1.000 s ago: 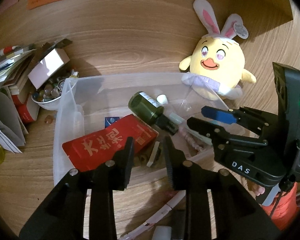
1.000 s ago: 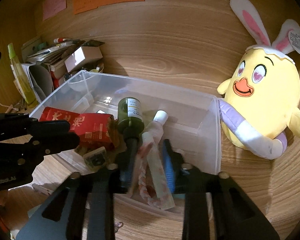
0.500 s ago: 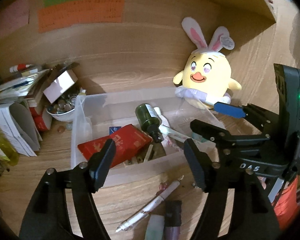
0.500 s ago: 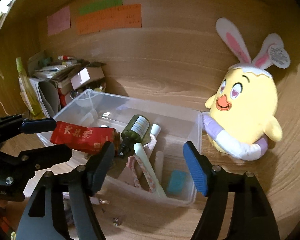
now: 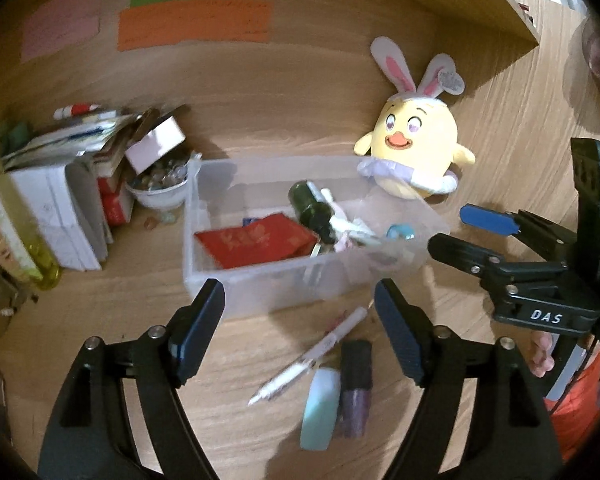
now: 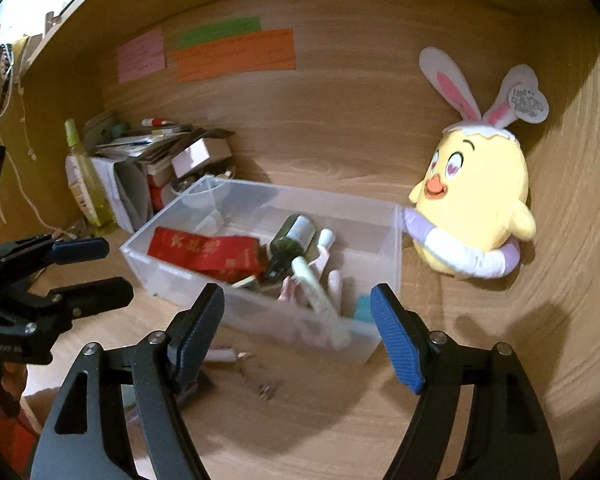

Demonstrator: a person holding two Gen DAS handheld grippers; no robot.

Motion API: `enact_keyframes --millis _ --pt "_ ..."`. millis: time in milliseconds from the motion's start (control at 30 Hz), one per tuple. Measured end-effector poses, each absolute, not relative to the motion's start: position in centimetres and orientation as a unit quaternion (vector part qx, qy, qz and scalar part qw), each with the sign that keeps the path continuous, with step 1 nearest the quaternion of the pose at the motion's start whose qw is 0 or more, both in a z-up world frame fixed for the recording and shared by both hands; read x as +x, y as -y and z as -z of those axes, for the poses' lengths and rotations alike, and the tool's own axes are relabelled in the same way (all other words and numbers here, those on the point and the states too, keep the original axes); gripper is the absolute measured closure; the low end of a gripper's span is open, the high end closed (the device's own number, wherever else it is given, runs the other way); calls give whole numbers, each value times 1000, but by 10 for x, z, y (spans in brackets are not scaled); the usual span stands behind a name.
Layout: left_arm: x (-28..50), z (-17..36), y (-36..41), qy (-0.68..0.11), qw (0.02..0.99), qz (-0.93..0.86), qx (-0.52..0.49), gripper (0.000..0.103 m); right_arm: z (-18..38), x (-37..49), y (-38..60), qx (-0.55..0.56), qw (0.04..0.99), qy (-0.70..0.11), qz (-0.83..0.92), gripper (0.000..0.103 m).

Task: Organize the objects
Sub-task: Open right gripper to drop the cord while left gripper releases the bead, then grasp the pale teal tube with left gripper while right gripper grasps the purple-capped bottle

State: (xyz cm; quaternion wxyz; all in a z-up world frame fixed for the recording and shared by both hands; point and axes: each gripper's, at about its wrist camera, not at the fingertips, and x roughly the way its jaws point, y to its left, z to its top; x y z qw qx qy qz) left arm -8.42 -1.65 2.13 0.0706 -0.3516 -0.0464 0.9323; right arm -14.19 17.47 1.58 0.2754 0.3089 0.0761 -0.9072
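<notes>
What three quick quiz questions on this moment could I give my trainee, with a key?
1. True or false: the red packet lies inside the clear plastic bin.
2. Which of these still lies on the desk outside the bin? A) the green bottle B) the white pen C) the red packet
3. Fill in: the left gripper holds ____ between its jaws.

Key
1. True; it lies in the bin beside the green bottle.
2. B; the pen lies in front of the bin, near a mint tube and a dark purple tube.
3. Nothing; its jaws are opening and empty. The right gripper is open and empty too.
</notes>
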Motion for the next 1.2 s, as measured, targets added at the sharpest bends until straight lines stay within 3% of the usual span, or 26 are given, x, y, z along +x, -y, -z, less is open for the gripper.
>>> enact_keyframes --millis 200,300,367,433,1000,1200 --pt "-66 0 23 48 66 -923 -375 26 4 -125 -168 334 282 -68 897 31" --pt "-59 13 26 56 71 -915 -394 35 18 -118 -164 352 281 -63 890 31" --pt "-56 21 26 62 79 -907 -410 47 27 -114 -160 366 285 -60 884 31" --pt "-53 28 26 64 84 -901 -421 50 34 -109 -157 374 286 -53 880 31" --pt "-42 51 -1 9 102 -897 -430 50 65 -113 -120 428 291 -63 853 38" --pt "-44 53 6 23 107 -892 -440 50 63 -110 -118 428 307 -66 847 57"
